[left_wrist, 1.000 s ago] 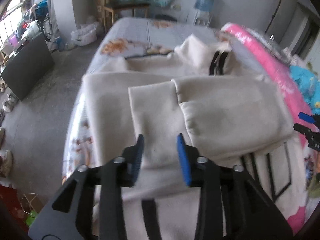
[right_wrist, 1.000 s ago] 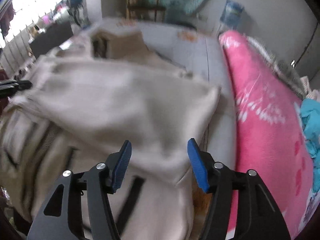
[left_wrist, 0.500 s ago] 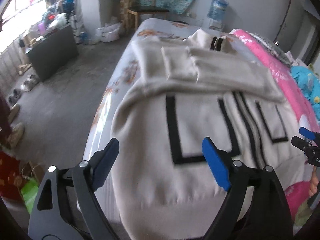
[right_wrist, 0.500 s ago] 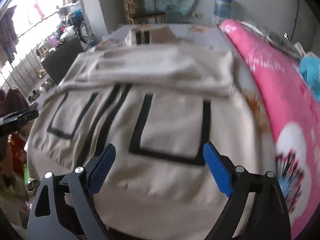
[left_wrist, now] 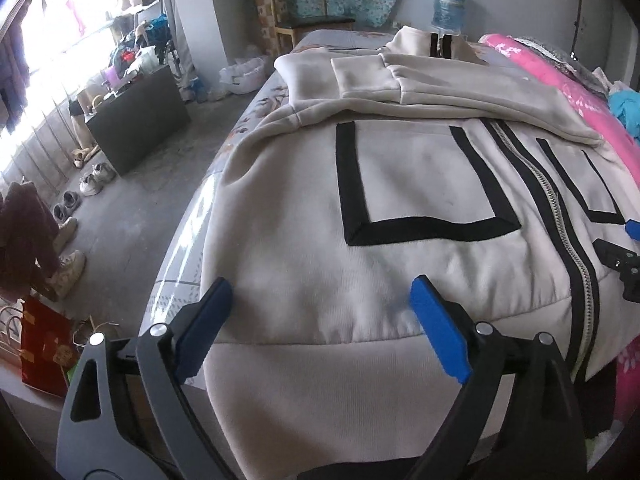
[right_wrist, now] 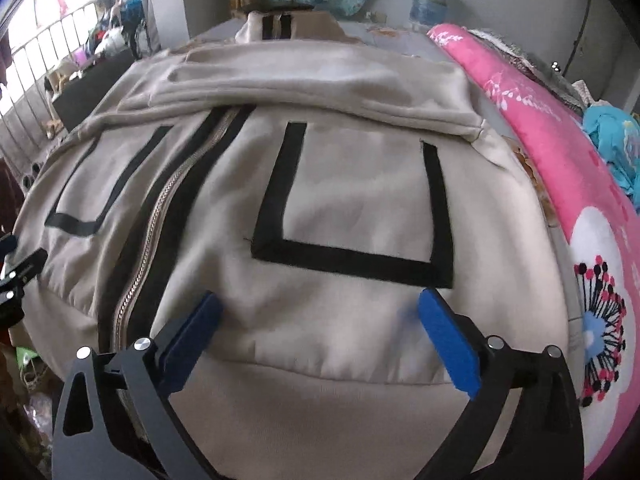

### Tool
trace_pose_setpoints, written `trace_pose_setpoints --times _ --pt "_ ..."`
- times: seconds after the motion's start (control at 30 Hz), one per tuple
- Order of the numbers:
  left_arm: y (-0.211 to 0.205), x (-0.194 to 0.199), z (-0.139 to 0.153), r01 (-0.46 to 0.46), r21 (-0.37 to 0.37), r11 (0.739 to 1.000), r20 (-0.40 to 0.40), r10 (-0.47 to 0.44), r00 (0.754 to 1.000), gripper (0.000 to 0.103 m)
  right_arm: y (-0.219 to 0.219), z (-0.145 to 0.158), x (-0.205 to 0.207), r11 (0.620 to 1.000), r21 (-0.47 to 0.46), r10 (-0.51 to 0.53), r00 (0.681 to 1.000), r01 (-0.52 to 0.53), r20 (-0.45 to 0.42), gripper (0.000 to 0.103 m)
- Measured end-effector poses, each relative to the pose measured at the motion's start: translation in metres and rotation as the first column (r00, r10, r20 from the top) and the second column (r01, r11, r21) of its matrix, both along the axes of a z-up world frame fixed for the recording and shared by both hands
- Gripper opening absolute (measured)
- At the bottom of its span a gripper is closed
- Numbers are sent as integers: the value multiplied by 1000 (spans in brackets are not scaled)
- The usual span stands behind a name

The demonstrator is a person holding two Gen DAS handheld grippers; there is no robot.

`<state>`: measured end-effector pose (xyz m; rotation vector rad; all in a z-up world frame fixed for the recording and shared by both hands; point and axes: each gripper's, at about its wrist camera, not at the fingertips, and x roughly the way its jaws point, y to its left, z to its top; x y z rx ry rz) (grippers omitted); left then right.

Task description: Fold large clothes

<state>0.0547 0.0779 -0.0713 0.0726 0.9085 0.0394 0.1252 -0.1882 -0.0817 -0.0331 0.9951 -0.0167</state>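
Note:
A large cream zip jacket (left_wrist: 400, 184) (right_wrist: 352, 184) with black pocket outlines lies front-up on the bed, both sleeves folded across its chest. My left gripper (left_wrist: 320, 304) hovers over the hem on the jacket's left half, jaws still opening, with only cloth lying flat beneath them. My right gripper (right_wrist: 316, 312) hangs over the hem below the right pocket, jaws also opening wide and gripping nothing. The zipper (left_wrist: 560, 220) (right_wrist: 160, 216) runs down the middle. The right gripper's tip (left_wrist: 624, 256) shows at the left wrist view's right edge.
A pink flowered blanket (right_wrist: 560, 128) lies along the bed's right side with turquoise cloth (right_wrist: 616, 140) on it. Left of the bed is bare floor with shoes (left_wrist: 92, 176), a dark cabinet (left_wrist: 136, 116), a red bag (left_wrist: 44, 356). A chair (left_wrist: 304, 20) and water bottle (left_wrist: 448, 4) stand behind.
Both grippers let go of the folded sleeves and drew back toward the hem, dropping lower while their jaws spread wide. The sleeves now rest across the chest.

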Motion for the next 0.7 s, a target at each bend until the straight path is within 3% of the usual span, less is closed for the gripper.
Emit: trace_pose_setpoints --times 0.17,0.7 --pt "0 0 0 -1 -11 1000 3 1 1000 88 -9 -3 -1 998 66 -16 1000 16 0 97" --pt "-2 8 3 -3 -7 1000 -23 3 1000 89 -8 -3 1 997 67 -22 1000 24 -18 97"
